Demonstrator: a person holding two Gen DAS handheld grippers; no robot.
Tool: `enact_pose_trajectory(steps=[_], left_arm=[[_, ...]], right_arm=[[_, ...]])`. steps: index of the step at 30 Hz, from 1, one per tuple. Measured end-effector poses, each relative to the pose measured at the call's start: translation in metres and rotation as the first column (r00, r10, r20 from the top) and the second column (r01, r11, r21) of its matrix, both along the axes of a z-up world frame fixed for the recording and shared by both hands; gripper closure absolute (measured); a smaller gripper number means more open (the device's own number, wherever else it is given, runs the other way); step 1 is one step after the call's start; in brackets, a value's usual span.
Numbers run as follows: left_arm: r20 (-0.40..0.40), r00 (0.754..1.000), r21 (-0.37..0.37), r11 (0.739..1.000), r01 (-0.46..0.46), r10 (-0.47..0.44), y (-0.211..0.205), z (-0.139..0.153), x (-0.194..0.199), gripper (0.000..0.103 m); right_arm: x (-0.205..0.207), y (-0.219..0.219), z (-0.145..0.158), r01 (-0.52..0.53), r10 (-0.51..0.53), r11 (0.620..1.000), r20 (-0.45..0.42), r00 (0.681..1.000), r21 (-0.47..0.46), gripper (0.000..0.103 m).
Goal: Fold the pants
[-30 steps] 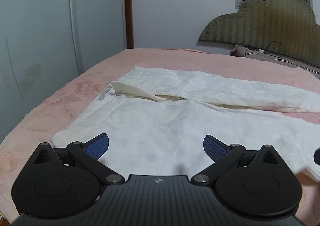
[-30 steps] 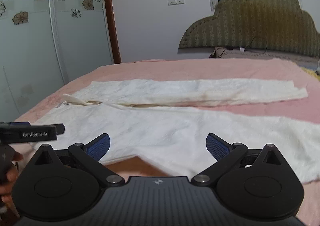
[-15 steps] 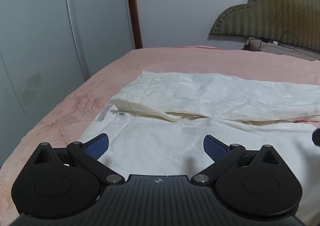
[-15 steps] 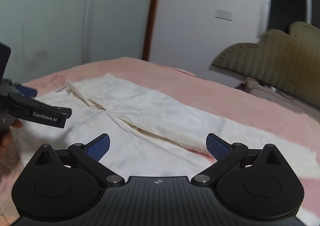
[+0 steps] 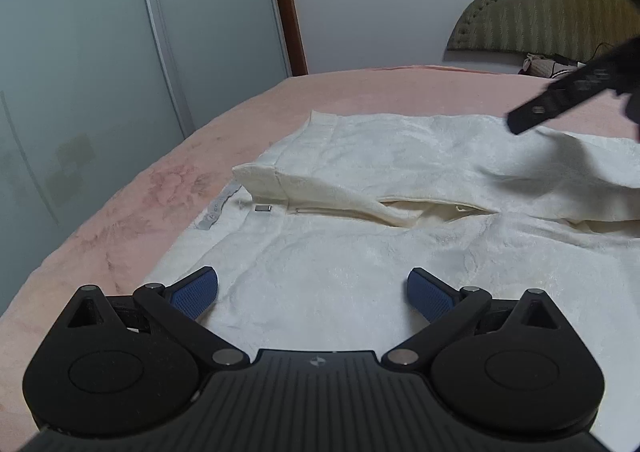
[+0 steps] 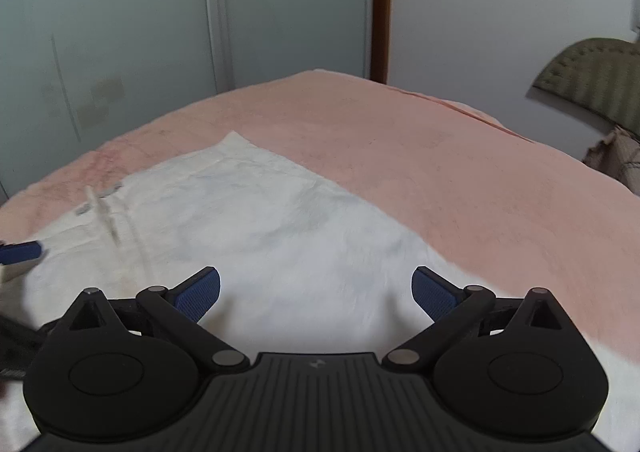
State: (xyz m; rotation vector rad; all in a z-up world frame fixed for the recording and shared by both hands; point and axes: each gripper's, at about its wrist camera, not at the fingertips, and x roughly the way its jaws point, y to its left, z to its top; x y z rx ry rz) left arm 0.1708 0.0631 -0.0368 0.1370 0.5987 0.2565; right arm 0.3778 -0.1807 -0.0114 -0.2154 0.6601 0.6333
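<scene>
The pants (image 5: 360, 187) lie spread on the pink bedspread (image 5: 360, 91), filling the centre and right of the left wrist frame, with the waistband (image 5: 260, 175) at centre left and the open fly flap curling across the middle. One leg runs off toward the right edge, the other toward the lower right.

The left gripper (image 5: 313, 288) hangs low over the near hip panel, at the bottom centre of its frame, its blue pads spread wide with nothing between them. The right gripper (image 6: 316, 288) is likewise spread and empty, over white cloth at the lower middle of its own frame; in the left view its black finger juts in at the upper right, above the far leg.

The step looks like the approach to a first grasp. To do it well, each gripper should pinch one edge only: the left at the near waist corner, the right further along the same leg, so the near half lifts evenly over the far half. The fly flap wants flattening first, or it will bunch inside the fold.

The right view is motion-blurred, so the seam lines at its left cannot be read with confidence.

No containers show in either frame.
</scene>
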Motion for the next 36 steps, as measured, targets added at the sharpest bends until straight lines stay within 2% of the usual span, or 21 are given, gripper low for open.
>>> enact_pose_trajectory(steps=[7, 12, 13, 14, 16, 19, 20, 23, 25, 27, 29, 30, 32, 33, 34, 36], left_arm=[[-0.009, 1.0, -0.042, 0.999, 0.026, -0.026, 0.002, -0.002, 0.004, 0.0], [-0.008, 1.0, -0.053, 0.998, 0.027, -0.027, 0.003, -0.002, 0.005, 0.0], [-0.008, 1.0, -0.052, 0.998, 0.027, -0.028, 0.003, -0.003, 0.005, 0.0], [-0.007, 1.0, -0.051, 0.998, 0.028, -0.028, 0.003, -0.003, 0.005, 0.0], [-0.007, 1.0, -0.051, 0.998, 0.027, -0.028, 0.003, -0.003, 0.005, 0.0], [-0.007, 1.0, -0.052, 0.998, 0.027, -0.028, 0.003, -0.003, 0.005, 0.0], [-0.007, 1.0, -0.053, 0.998, 0.027, -0.027, 0.003, -0.003, 0.005, 0.0], [0.004, 1.0, -0.076, 0.997, 0.02, -0.02, 0.007, -0.002, 0.004, 0.0], [0.031, 1.0, -0.125, 0.992, 0.005, -0.001, 0.016, 0.001, 0.001, 0.001], [0.071, 0.997, -0.204, 0.979, -0.016, 0.031, 0.03, 0.006, -0.004, 0.001], [0.11, 0.992, -0.317, 0.948, -0.027, 0.065, 0.047, 0.012, -0.01, 0.001], [0.126, 0.989, -0.396, 0.918, -0.025, 0.082, 0.057, 0.016, -0.013, 0.001], [0.166, 0.981, -0.552, 0.834, 0.011, 0.097, 0.075, 0.02, -0.021, 0.001], [0.185, 0.977, -0.635, 0.772, 0.04, 0.101, 0.084, 0.022, -0.023, 0.001], [0.192, 0.977, -0.69, 0.721, 0.065, 0.095, 0.09, 0.024, -0.022, 0.001], [0.17, 0.984, -0.741, 0.665, 0.088, 0.06, 0.093, 0.027, -0.011, 0.001]], right_arm=[[0.086, 0.023, -0.017, -0.09, 0.088, 0.996, -0.092, 0.992, -0.017, 0.0], [0.125, 0.035, -0.035, -0.137, 0.128, 0.99, -0.254, 0.959, -0.021, 0.002], [0.123, 0.037, -0.035, -0.151, 0.138, 0.988, -0.233, 0.963, -0.036, 0.008], [0.119, 0.039, -0.034, -0.171, 0.157, 0.984, -0.21, 0.965, -0.048, 0.019], [0.113, 0.037, -0.029, -0.173, 0.165, 0.984, -0.175, 0.971, -0.031, 0.072], [0.095, 0.038, -0.024, -0.17, 0.163, 0.983, -0.104, 0.981, -0.064, 0.084], [0.089, 0.039, -0.023, -0.169, 0.163, 0.982, -0.08, 0.983, -0.08, 0.086], [0.06, 0.046, -0.014, -0.162, 0.174, 0.973, 0.063, 0.983, -0.166, 0.088], [0.025, 0.053, -0.005, -0.173, 0.22, 0.956, 0.187, 0.958, -0.238, 0.088], [-0.015, 0.06, 0.001, -0.19, 0.284, 0.93, 0.288, 0.915, -0.315, 0.088], [-0.061, 0.064, 0.003, -0.221, 0.362, 0.898, 0.352, 0.864, -0.381, 0.088], [-0.081, 0.065, 0.002, -0.231, 0.396, 0.88, 0.372, 0.839, -0.415, 0.088], [-0.12, 0.066, -0.006, -0.258, 0.461, 0.844, 0.389, 0.798, -0.471, 0.09], [-0.136, 0.066, -0.009, -0.282, 0.489, 0.83, 0.383, 0.784, -0.481, 0.093], [-0.149, 0.069, -0.013, -0.307, 0.512, 0.817, 0.369, 0.776, -0.488, 0.093], [-0.166, 0.075, -0.024, -0.319, 0.532, 0.802, 0.363, 0.765, -0.505, 0.093]])
